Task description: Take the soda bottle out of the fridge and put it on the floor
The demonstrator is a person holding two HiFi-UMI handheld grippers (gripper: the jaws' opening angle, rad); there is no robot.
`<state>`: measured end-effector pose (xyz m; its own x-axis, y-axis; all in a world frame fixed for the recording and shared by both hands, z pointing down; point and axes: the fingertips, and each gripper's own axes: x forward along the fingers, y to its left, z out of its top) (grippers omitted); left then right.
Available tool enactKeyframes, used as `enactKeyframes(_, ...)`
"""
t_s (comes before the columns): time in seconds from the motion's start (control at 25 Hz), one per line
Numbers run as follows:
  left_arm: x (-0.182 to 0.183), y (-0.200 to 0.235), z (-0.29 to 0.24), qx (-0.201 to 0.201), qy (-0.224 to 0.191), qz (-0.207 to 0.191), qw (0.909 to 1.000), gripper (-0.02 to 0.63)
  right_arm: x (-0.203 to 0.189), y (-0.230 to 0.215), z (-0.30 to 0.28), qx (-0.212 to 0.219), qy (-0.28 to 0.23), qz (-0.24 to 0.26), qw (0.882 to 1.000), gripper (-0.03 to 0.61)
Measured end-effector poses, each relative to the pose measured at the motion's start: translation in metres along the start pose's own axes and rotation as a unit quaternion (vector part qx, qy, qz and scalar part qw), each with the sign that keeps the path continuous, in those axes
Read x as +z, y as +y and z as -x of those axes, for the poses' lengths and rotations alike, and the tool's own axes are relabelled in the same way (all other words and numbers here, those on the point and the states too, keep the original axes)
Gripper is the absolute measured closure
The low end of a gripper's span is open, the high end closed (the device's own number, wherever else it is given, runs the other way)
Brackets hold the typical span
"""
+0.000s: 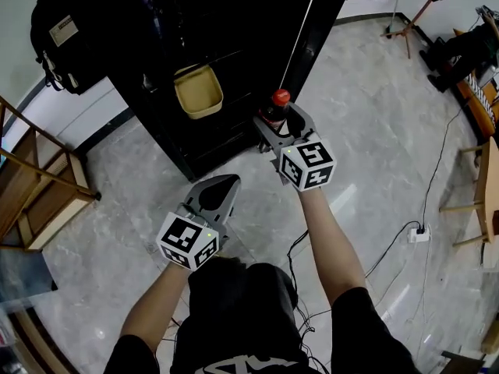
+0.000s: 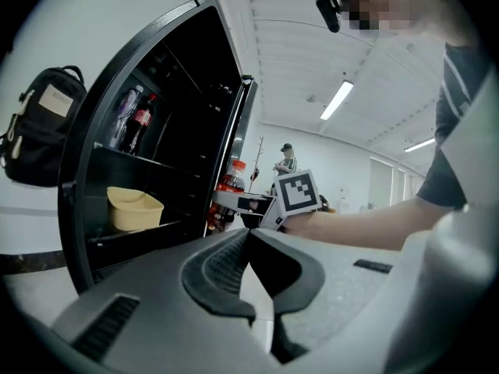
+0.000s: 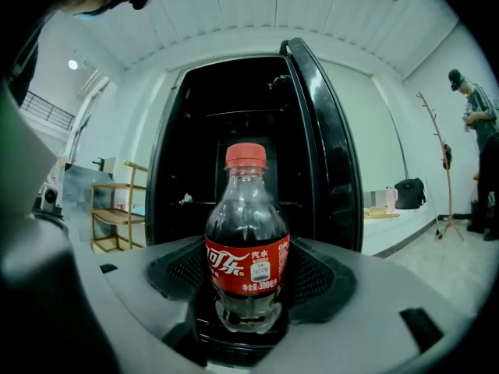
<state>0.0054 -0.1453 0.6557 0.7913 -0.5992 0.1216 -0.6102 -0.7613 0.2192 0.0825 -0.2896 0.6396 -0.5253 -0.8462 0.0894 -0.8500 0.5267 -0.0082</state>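
Right gripper (image 3: 248,287) jaws: clamped on upright soda bottle (image 3: 247,244), pads at label height.
Soda bottle place: in front of open fridge (image 3: 312,154), held above floor (image 1: 374,131).
Left gripper (image 2: 249,236) jaws: tips together, nothing between.

Before the open fridge (image 1: 234,45) we hold the soda bottle (image 1: 277,104) upright in the right gripper (image 1: 281,121). The left gripper (image 1: 221,187) lies nearer us, leftward. A tub (image 1: 198,92) sits on a fridge shelf, and a backpack (image 1: 66,33) is left of the fridge.

Room held: glossy grey marbled tile floor (image 1: 374,115); plain white wall (image 1: 12,45); open wooden shelf rack (image 1: 43,193) beside it; long ceiling strip light (image 2: 337,100), lit.
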Motion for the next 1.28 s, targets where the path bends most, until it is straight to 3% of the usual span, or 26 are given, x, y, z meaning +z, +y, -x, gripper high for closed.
enactKeyframes(0.36,-0.091,-0.001,-0.016,-0.030,-0.009,-0.014,0.9994,0.607,-0.093,-0.008,0.019,-0.004,-0.015,-0.004,1.000,0.262)
enactKeyframes(0.92,-0.134,0.003,-0.019,-0.042,0.005,-0.024,0.9988,0.606,-0.151,-0.005,0.034,0.006,-0.001,0.000,1.000,0.262)
enactKeyframes(1.28,-0.185,0.001,-0.020,-0.069,0.030,-0.022,0.9969,0.607,-0.232,0.000,0.043,0.004,0.027,-0.016,0.999,0.261)
